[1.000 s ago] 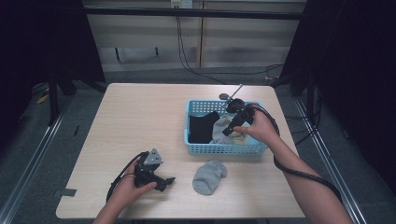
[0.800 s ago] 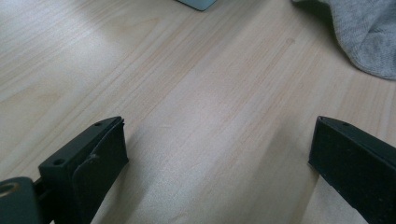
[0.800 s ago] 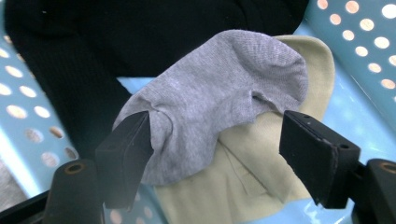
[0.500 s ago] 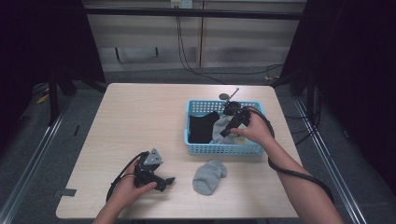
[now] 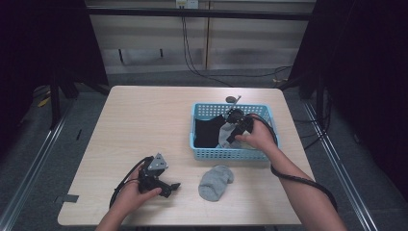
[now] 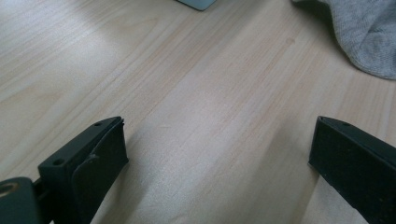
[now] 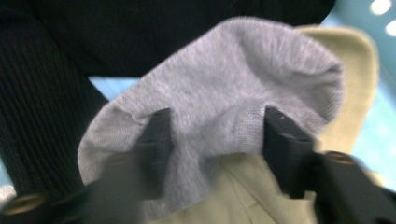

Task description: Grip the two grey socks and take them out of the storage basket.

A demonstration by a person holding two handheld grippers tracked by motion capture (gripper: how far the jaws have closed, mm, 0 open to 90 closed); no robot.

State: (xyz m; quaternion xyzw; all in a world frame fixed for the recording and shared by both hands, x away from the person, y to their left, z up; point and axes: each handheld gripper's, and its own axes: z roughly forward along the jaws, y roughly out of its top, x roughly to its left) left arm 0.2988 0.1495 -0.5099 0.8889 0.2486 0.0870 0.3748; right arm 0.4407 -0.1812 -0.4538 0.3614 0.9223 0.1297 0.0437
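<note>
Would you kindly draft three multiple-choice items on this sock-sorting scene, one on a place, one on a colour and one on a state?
1. Where does the loose grey sock lie?
A. On the table in front of the basket
B. Inside the basket
C. On the floor

2. What colour is the basket?
A. Red
B. Light blue
C. Black

3. How does the left gripper stand?
A. Shut on a sock
B. Shut on the basket rim
C. Open, with bare table between its jaws

Answers:
1. A, since the high view shows it on the table, just on the person's side of the basket.
2. B, as its mesh wall is light blue in the high view.
3. C, because the left gripper view shows its jaws wide apart with plain wood between them.
</note>
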